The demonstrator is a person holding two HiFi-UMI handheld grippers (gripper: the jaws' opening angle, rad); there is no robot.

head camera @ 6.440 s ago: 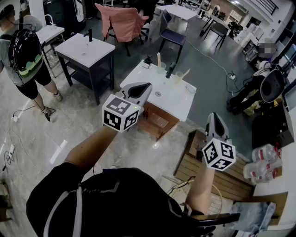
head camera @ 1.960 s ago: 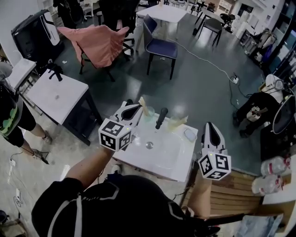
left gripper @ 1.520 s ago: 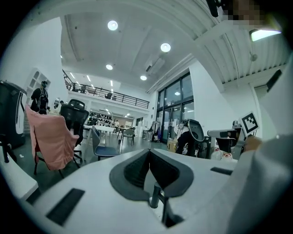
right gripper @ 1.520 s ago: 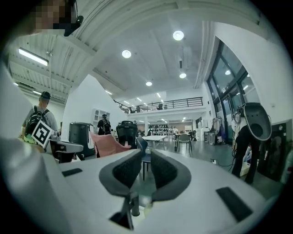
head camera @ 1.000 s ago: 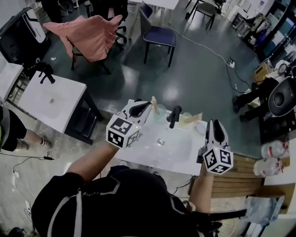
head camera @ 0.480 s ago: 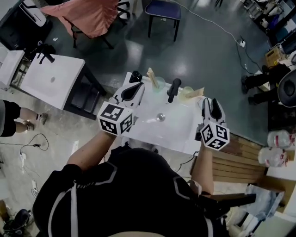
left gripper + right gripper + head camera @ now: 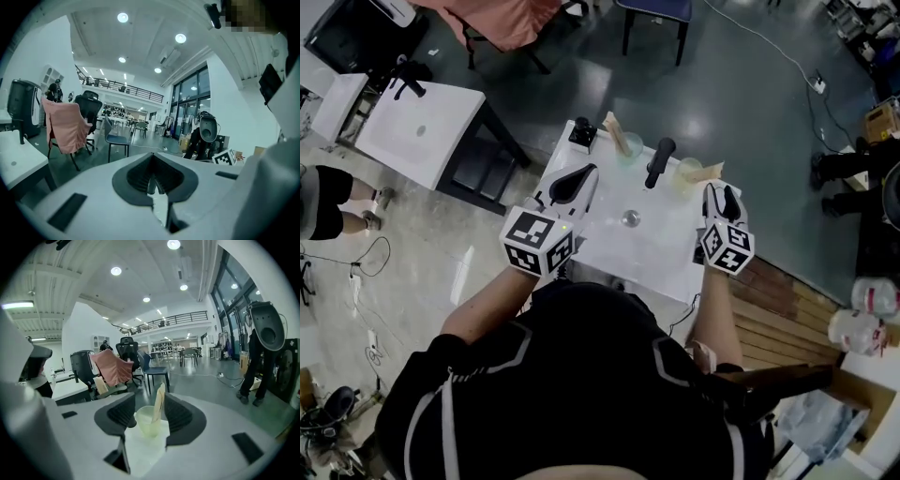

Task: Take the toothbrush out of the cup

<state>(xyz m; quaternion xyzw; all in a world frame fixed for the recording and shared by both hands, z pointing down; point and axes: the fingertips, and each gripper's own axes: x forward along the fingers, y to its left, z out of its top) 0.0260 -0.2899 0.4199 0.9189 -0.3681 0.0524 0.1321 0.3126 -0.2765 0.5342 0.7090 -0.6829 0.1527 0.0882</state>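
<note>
A white sink-top tabletop [image 7: 661,253] sits in front of the person, with a round metal drain [image 7: 630,218] near its middle. A black lever faucet [image 7: 657,161] stands at 1 o'clock from the drain.

The right hand-held gripper [image 7: 717,191] hangs over the tabletop's right edge, at 3 o'clock from the drain. Its jaws stand wide apart and are opening. In the right gripper view a translucent pale-green plastic cup [image 7: 146,425] shows in the gap between them, but it stands farther ahead on the tabletop and neither pad touches it. A toothbrush in a beige wrapper [image 7: 158,404] stands in this cup and leans towards 1 o'clock. In the head view the cup sits at 10 o'clock from the right hand-held gripper, just right of the faucet.

The left hand-held gripper [image 7: 587,173] is over the tabletop's left part, at 10 o'clock from the drain. Its jaws are pressed together with nothing clamped between them.

A second translucent cup [image 7: 628,147] stands at 10 o'clock from the faucet and holds another beige-wrapped toothbrush [image 7: 614,129]. A small black object [image 7: 581,132] sits at the back left corner of the tabletop; I cannot tell what it is.
</note>
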